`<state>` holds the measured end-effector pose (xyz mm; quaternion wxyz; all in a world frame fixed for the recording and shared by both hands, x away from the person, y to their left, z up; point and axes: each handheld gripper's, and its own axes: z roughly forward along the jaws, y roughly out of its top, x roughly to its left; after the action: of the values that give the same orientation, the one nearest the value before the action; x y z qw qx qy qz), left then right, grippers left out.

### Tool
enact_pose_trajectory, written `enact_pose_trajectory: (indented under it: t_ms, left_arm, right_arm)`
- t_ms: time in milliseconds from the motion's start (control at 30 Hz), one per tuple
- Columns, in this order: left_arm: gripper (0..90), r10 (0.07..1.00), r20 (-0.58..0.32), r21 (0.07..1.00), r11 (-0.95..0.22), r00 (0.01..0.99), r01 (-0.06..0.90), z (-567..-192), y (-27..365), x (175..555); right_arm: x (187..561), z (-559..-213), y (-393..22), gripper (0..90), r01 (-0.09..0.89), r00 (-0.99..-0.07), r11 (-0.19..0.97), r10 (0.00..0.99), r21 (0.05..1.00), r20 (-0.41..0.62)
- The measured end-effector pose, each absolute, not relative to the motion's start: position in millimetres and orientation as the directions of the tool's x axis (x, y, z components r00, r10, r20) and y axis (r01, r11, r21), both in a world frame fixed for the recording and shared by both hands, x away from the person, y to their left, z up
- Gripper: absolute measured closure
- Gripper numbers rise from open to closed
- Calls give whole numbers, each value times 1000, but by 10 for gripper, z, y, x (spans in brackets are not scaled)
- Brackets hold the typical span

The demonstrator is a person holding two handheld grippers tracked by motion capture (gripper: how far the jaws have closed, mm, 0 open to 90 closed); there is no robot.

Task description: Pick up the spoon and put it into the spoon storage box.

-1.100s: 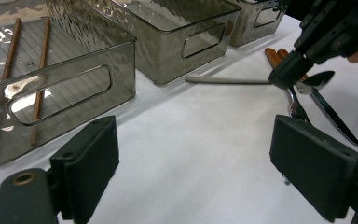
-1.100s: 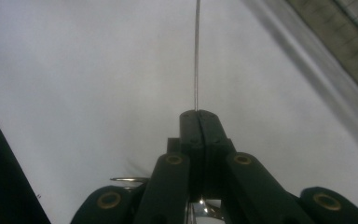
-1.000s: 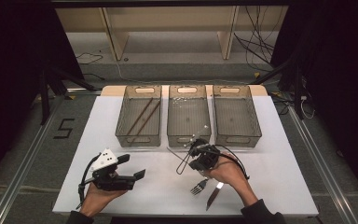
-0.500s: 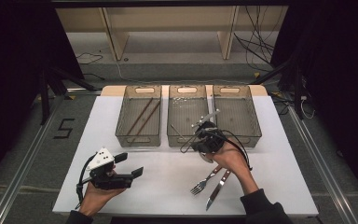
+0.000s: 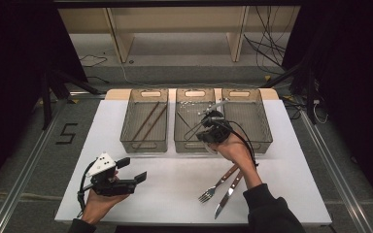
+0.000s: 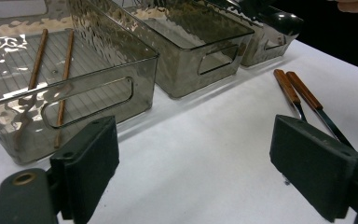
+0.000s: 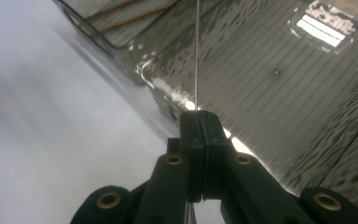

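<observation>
My right gripper (image 5: 200, 131) hangs over the near end of the middle clear bin (image 5: 184, 145), shut on a thin metal utensil (image 5: 193, 130). In the right gripper view the utensil (image 7: 196, 56) rises edge-on as a fine line from between the closed jaws (image 7: 198, 116), above the bin's ribbed floor. My left gripper (image 5: 133, 170) rests at the table's front left, open, nothing between its pads (image 6: 196, 172). Two wooden chopsticks (image 5: 148, 121) lie in the left bin (image 5: 144, 141). A wood-handled fork (image 5: 213, 187) and knife (image 5: 228, 194) lie on the white table near the front edge.
The right bin (image 5: 262, 141) stands beside the middle one at the back of the table (image 5: 175, 194). In the left gripper view the fork and knife handles (image 6: 293, 88) lie to the right, ahead of the pads. Shelving and cables sit on the floor beyond.
My right gripper has lifted away from the fork and knife and travelled toward the middle bin with the utensil in it. The left gripper has stayed put.
</observation>
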<state>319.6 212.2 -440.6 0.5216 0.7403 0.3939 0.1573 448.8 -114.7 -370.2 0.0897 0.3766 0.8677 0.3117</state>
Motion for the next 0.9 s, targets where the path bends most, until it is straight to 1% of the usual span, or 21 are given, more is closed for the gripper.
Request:
enact_pose_trajectory:
  t_ms: [500, 700, 900]
  left_arm:
    - [149, 752, -174, 899, -141, 635, 414, -4402, 2141, 3194]
    - [149, 754, -180, 901, -131, 632, 413, -4402, 2143, 3191]
    - [149, 754, -178, 901, -134, 633, 412, -4400, 2146, 3188]
  right_arm:
    - [4820, -3596, -1082, 900, 623, -643, 455, 761, 636, 85]
    - [4932, -3605, -1073, 900, 636, -620, 421, 778, 647, 103]
    - [5002, -3658, -1026, 900, 639, -618, 426, 780, 641, 98]
